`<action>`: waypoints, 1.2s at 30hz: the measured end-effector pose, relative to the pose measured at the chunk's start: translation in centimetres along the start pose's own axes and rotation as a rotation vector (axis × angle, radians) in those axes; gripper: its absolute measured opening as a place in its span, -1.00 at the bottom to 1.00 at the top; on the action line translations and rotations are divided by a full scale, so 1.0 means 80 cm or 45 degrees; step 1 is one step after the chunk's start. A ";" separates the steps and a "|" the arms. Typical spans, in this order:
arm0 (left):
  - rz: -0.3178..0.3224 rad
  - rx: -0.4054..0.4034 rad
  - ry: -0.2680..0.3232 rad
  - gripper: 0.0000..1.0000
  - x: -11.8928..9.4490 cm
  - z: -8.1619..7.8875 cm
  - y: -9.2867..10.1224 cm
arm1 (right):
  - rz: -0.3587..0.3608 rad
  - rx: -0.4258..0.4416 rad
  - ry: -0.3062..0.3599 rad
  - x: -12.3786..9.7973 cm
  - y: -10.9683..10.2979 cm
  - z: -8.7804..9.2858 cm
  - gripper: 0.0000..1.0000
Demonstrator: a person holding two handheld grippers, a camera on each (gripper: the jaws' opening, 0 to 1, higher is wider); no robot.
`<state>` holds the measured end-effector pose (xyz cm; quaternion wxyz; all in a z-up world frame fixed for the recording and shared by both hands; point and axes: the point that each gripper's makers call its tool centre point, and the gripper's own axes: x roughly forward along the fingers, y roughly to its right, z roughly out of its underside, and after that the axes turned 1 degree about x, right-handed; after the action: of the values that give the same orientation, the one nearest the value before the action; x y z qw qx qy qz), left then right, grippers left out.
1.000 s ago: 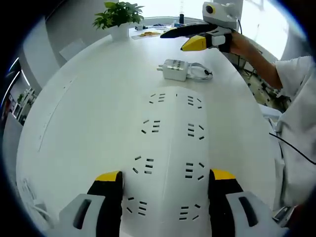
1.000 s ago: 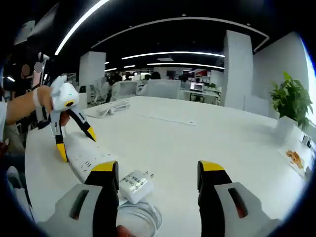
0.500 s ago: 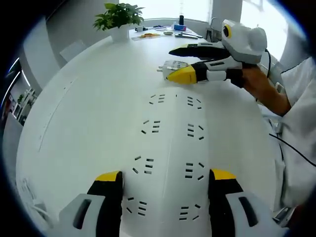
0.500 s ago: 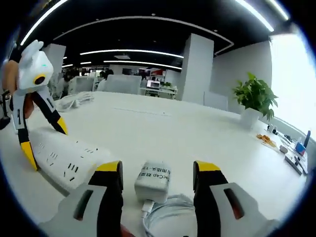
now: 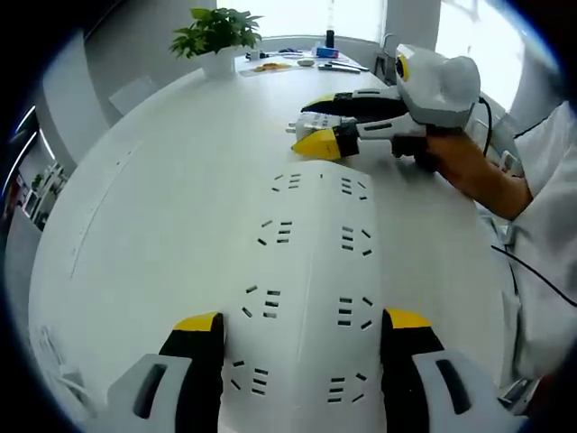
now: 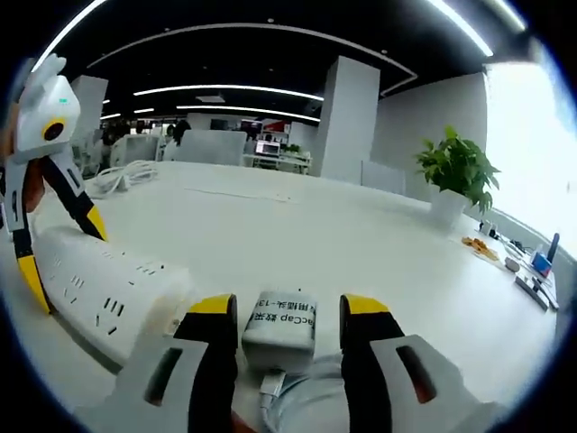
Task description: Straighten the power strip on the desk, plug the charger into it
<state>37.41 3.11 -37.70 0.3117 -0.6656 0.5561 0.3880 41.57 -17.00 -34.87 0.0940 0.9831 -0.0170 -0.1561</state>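
Right tool (image 6: 279, 316) has its jaws close around the charger (image 6: 281, 317), maybe not clamped yet. Left tool (image 5: 302, 329) sits open, straddling the strip (image 5: 306, 271) on the table (image 5: 162, 207).

Hidden or unreadable items, for your check:
- Charger (image 5: 317, 122): mostly covered by your right gripper (image 5: 317, 123); label print (image 6: 287, 318) blurred.
- Charger cable (image 6: 302, 406): cut off at frame bottom.
- Power strip (image 5: 306, 271): near end runs out of frame.
- Far-desk objects (image 5: 297, 61): too small to identify.
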 end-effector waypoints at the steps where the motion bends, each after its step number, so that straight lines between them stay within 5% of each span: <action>1: 0.000 0.000 0.001 0.42 0.000 0.000 0.000 | -0.003 0.003 -0.006 0.000 0.000 0.001 -0.17; 20: -0.002 -0.001 0.020 0.42 0.000 0.001 -0.001 | -0.101 -0.095 0.014 -0.003 -0.012 -0.001 -0.40; 36: 0.001 0.001 0.030 0.43 0.000 0.000 -0.001 | -0.404 -0.371 0.101 -0.010 -0.037 -0.006 -0.41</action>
<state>37.46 3.13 -37.75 0.3052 -0.6697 0.5602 0.3802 40.95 -13.97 -34.72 0.2101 0.9548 0.1643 -0.1309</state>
